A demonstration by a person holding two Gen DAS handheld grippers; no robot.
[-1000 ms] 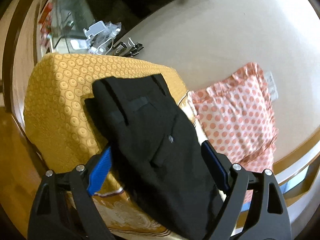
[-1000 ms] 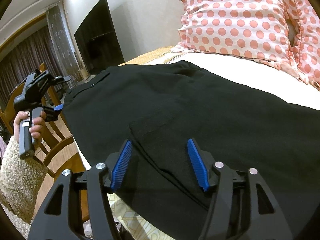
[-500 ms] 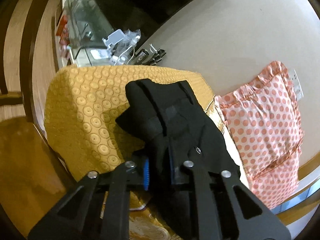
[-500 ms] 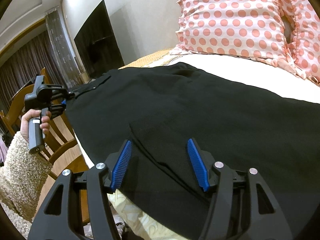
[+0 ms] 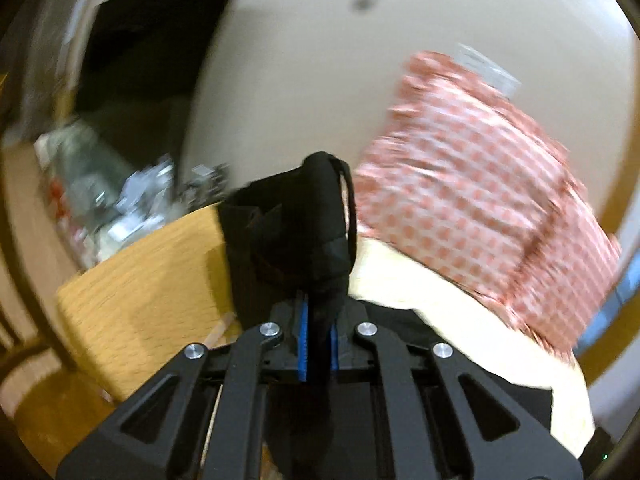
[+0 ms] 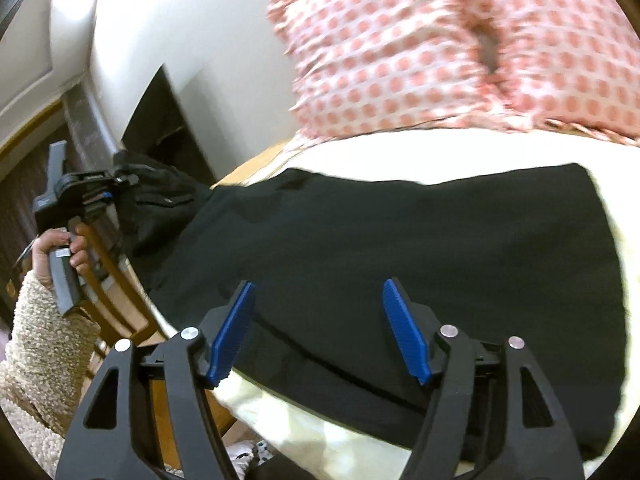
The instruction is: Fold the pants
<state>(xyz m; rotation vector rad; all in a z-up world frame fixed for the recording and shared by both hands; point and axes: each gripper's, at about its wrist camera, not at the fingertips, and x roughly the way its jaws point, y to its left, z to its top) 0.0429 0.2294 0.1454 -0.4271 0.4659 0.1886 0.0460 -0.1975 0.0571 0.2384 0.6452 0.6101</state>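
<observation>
left gripper (image 5: pixel 316 344): clamped on the waist end of the pants (image 6: pixel 400 260), lifted at centre frame for folding over | right gripper (image 6: pixel 316 328): jaws spread, nothing held, above cloth lying on bed (image 6: pixel 280 420)

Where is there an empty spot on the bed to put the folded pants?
A bare cream strip lies between the black pants and the dotted pillow. The yellow blanket beside the left claw looks free. The shelf behind is cluttered.
</observation>
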